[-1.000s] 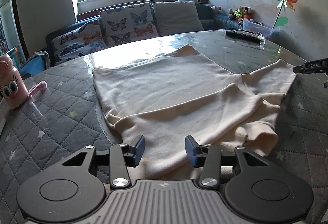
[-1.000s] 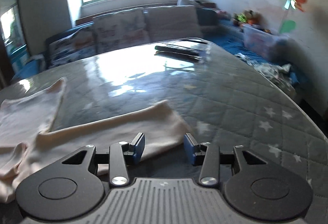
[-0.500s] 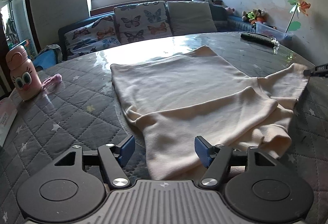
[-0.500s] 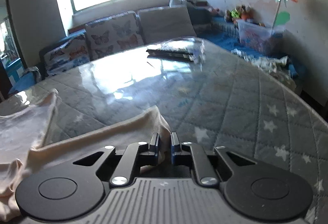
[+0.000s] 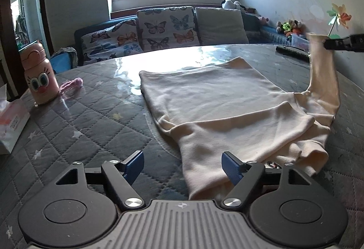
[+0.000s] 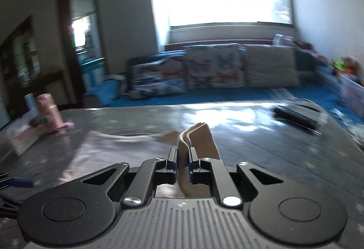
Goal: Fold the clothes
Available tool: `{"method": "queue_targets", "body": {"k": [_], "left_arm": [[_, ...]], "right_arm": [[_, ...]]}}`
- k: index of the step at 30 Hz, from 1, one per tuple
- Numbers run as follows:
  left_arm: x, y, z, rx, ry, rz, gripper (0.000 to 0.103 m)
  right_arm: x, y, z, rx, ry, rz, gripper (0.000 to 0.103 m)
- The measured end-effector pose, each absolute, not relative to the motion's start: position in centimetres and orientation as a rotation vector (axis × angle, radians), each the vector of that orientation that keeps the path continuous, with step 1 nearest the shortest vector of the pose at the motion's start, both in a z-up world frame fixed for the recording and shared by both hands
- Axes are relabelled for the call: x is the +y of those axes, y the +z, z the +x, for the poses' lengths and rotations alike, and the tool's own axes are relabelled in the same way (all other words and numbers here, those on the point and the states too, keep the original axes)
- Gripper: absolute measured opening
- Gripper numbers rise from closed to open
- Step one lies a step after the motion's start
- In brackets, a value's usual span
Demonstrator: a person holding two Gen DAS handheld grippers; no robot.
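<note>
My right tongs pinch the sleeve, lifted off the counter. Left tongs gape over the shirt. Thin pinch; a tug may slip it.

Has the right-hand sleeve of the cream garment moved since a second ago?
Yes. The sleeve has been lifted off the table by the right gripper, which is clamped on its end; it now rises past the black remote behind it.

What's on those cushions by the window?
Colourful butterflies on a pale background cover the cushions. The left wrist view shows them best.
</note>
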State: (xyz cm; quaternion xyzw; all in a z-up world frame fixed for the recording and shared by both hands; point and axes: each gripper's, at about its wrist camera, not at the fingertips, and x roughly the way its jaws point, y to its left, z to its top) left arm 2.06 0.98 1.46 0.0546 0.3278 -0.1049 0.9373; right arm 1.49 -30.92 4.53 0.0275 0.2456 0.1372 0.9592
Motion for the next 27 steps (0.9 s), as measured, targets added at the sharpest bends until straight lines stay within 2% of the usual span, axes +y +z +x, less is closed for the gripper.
{"method": "queue_targets", "body": {"k": [5, 17, 20, 25, 27], "left_arm": [[2.0, 1.6, 1.6, 0.660, -0.199, 0.093, 0.082], [3.5, 1.5, 1.4, 0.656, -0.174, 0.059, 0.084], [3.1, 1.6, 1.6, 0.652, -0.179, 0.067, 0.084], [2.0, 2.2, 2.1, 0.632, -0.201, 0.085, 0.082], [1.5, 2.4, 2.4, 0.625, -0.213, 0.089, 0.076]], "right_arm": [[-25.0, 5.2, 2.1, 0.509, 0.422, -0.019, 0.008], [-14.8, 2.9, 1.6, 0.590, 0.639, -0.115, 0.010], [-14.3, 2.5, 1.0, 0.623, 0.688, -0.114, 0.018], [-16.7, 3.1, 0.3, 0.620, 0.671, -0.144, 0.018], [-18.5, 3.0, 0.3, 0.631, 0.628, -0.165, 0.018]]}}
